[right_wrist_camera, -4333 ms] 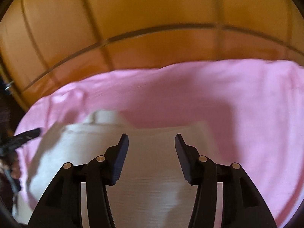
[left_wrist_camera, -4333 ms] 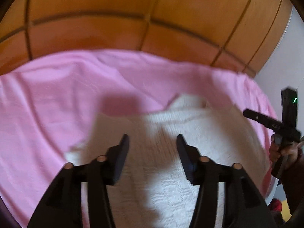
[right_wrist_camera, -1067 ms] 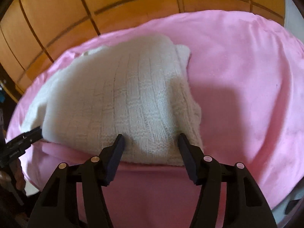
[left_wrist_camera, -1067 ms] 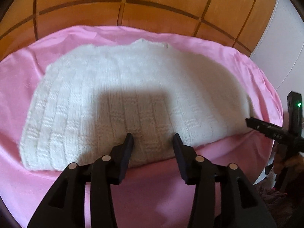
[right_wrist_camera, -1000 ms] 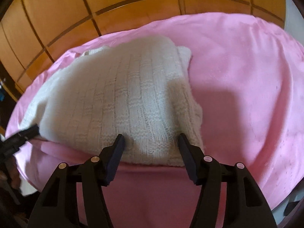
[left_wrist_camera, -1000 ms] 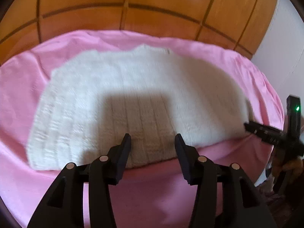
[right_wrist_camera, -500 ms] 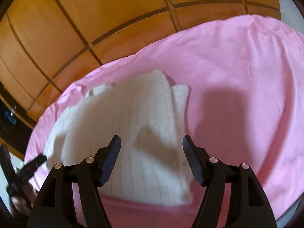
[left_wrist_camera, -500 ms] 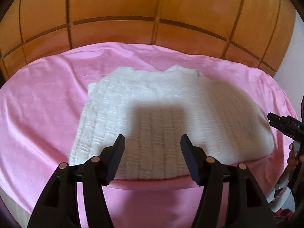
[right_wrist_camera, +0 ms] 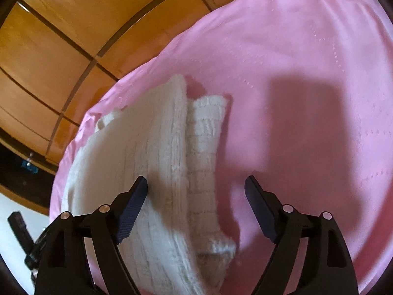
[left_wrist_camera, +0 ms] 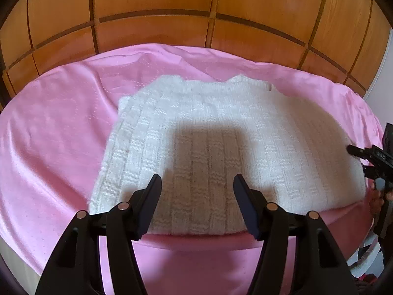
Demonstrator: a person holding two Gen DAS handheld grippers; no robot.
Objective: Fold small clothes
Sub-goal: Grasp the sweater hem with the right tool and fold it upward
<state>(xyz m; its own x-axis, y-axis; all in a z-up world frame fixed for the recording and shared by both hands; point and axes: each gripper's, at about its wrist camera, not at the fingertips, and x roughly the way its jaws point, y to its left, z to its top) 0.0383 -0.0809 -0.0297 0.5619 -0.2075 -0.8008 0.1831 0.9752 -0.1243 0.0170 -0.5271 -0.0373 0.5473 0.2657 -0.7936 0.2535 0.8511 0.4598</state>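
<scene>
A white knitted sweater (left_wrist_camera: 221, 142) lies folded on a pink sheet (left_wrist_camera: 54, 135). In the left wrist view my left gripper (left_wrist_camera: 196, 184) is open and empty, above the sweater's near edge. The right gripper shows at the right edge (left_wrist_camera: 368, 157), beside the sweater's right side. In the right wrist view my right gripper (right_wrist_camera: 196, 184) is open and empty, over the sweater's right edge (right_wrist_camera: 201, 147), where a second layer sticks out from under the top fold.
Orange wooden panelling (left_wrist_camera: 196, 0) rises behind the pink-covered surface. The sheet's near edge drops off below the sweater (left_wrist_camera: 196, 258). A broad stretch of bare pink sheet (right_wrist_camera: 307, 98) lies right of the sweater.
Both grippers have pulled back and up from the sweater's near edge. The right gripper has swung right, toward the sweater's right edge, and its jaws have opened wider.
</scene>
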